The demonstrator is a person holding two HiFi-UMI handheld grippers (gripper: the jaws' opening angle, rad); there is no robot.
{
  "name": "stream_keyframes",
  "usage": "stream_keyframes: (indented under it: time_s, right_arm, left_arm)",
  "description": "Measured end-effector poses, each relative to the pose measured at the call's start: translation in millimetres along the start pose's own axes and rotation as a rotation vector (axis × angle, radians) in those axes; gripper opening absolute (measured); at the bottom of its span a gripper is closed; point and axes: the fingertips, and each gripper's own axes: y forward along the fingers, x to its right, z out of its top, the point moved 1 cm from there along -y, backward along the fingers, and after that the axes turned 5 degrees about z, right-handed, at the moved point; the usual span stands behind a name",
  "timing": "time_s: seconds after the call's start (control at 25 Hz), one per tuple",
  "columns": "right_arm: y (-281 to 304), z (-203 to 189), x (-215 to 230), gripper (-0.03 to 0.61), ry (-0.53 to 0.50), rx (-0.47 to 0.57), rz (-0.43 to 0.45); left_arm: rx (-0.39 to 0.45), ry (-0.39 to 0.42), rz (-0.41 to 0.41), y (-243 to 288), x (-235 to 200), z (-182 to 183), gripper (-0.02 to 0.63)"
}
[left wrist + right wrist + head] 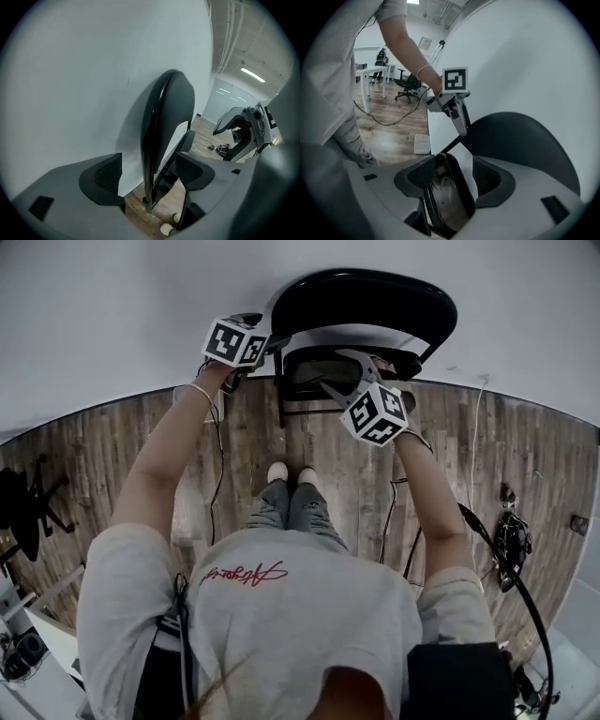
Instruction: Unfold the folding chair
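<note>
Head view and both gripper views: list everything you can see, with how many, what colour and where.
folding chair: one, black, standing at the white wall.
office chair: one, black, far left on the wooden floor.
flat box: one, white, on the floor by the wall.
cables: several, black and white, across the floor.
shoes: two, white, facing the folding chair.
left gripper: one, grey, jaws open astride the backrest edge.
right gripper: one, grey, jaws closed on the seat.

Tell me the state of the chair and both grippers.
Chair: upright by the wall, seat swung slightly off the backrest, not yet flat.
Left gripper: open, backrest edge between jaws.
Right gripper: shut on seat edge.
</note>
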Motion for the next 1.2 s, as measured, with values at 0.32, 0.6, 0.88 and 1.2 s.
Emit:
stream_keyframes:
  time_s: [0.32,0.6,0.88,1.2]
  right_arm:
    - [78,-38,11,0.236,-0.18,-0.237,0.163]
    - [117,-64,4,0.236,-0.3,-0.432,0.338]
    - [131,-70,5,0.201,-0.248,-0.432,0.344]
    - [126,-69,1,0.175,-0.208,-0.4,0.289]
  left_arm:
    - [-0.147,-0.022,-0.008,36,-7,-16,0.365]
    - [-0.212,0.174,-0.015,62,6,-24,0.365]
    - [-0.118,0.193,-0.026,63,12,-15,0.303]
    - [-0.087,0.212,-0.038,62,17,-14,0.268]
